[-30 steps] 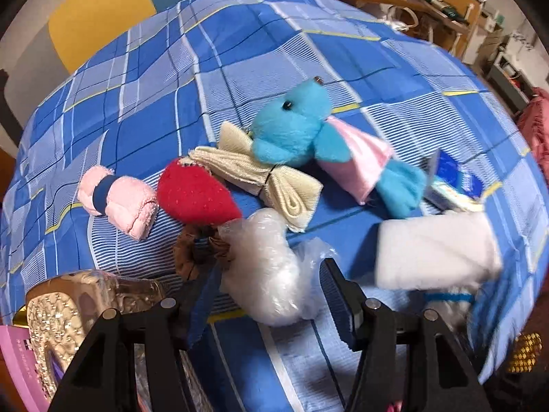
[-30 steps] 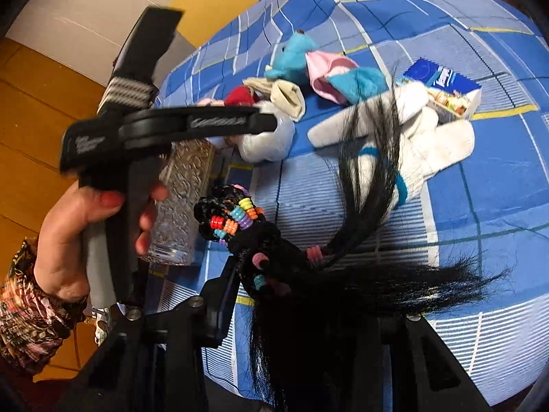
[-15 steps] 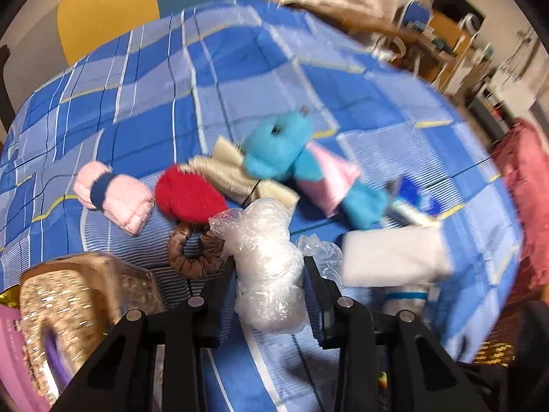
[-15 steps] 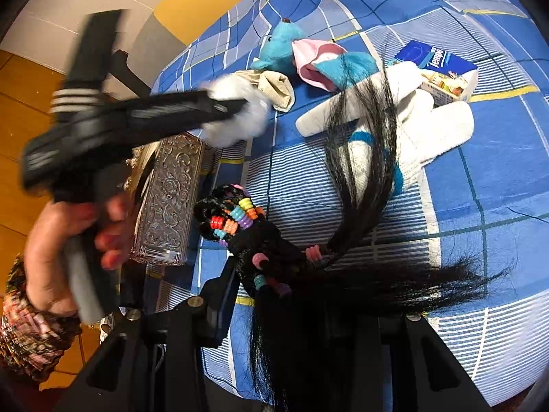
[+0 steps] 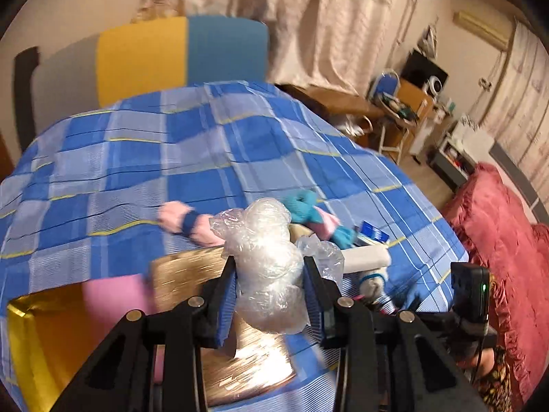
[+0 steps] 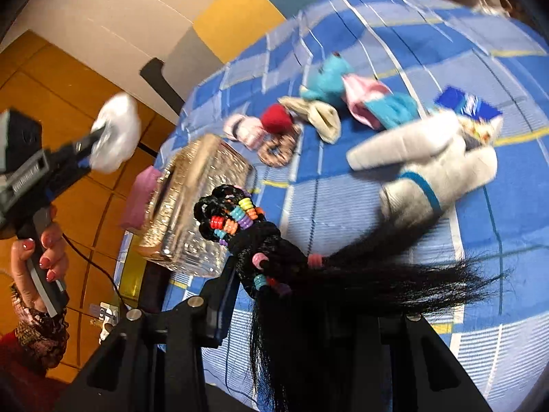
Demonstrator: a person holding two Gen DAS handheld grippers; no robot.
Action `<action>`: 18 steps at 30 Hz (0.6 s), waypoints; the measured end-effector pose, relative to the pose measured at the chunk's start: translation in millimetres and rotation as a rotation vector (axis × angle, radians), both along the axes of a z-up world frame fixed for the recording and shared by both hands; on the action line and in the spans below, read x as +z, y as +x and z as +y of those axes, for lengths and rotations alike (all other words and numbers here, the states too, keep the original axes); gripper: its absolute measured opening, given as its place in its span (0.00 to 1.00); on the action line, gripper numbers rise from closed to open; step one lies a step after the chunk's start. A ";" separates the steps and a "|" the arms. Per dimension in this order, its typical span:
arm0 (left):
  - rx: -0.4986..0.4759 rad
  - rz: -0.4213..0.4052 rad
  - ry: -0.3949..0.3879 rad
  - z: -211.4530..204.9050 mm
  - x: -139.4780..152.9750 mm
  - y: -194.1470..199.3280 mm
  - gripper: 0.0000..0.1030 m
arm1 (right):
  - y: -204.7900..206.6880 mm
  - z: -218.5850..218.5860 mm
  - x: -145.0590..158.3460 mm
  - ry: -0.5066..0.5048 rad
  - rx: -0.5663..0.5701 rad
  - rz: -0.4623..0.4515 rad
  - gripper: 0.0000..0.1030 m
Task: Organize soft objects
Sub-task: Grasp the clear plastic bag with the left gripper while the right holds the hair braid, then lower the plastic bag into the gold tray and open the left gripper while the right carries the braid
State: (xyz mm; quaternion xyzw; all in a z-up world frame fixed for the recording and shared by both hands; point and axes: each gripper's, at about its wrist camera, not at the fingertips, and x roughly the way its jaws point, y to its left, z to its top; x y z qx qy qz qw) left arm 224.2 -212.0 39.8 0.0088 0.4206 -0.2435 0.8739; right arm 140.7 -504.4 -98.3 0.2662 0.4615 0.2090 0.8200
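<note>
My left gripper (image 5: 271,295) is shut on a crumpled clear plastic wad (image 5: 267,261) and holds it in the air above the table's near left corner; from the right wrist view the wad (image 6: 115,139) hangs well off the table. My right gripper (image 6: 291,295) is shut on a black hair piece with coloured beads (image 6: 260,240), its strands trailing right. On the blue plaid cloth (image 6: 429,44) lie a blue plush toy (image 6: 333,75), a red soft ball (image 6: 276,118), a cream bow (image 6: 319,113), a pink wristband roll (image 6: 245,128), a brown scrunchie (image 6: 276,147) and white socks (image 6: 429,158).
A gold embossed box (image 6: 192,199) stands at the table's near left corner, with a pink item (image 6: 140,195) beside it. A blue packet (image 6: 463,103) lies by the socks. A red sofa (image 5: 507,226) and cluttered desk (image 5: 394,103) stand beyond the table.
My left gripper closed on the plastic wad, lifted it off the cloth and swung it up and away to the left. My right gripper kept hold of the hair piece.
</note>
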 end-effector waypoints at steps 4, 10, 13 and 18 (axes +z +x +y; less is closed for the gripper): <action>0.096 -0.029 0.014 76.7 2.9 -7.4 0.35 | -2.4 6.3 1.9 -0.014 -0.033 -0.020 0.39; 0.283 0.051 0.057 192.0 -34.1 0.0 0.35 | -11.8 13.3 10.9 0.051 -0.101 -0.051 0.39; 0.351 0.114 0.078 232.5 -62.4 7.7 0.35 | -16.9 14.2 20.1 0.095 -0.145 -0.066 0.39; 0.444 0.210 0.128 289.4 -109.1 25.7 0.35 | -31.8 29.9 46.2 0.138 -0.150 -0.099 0.39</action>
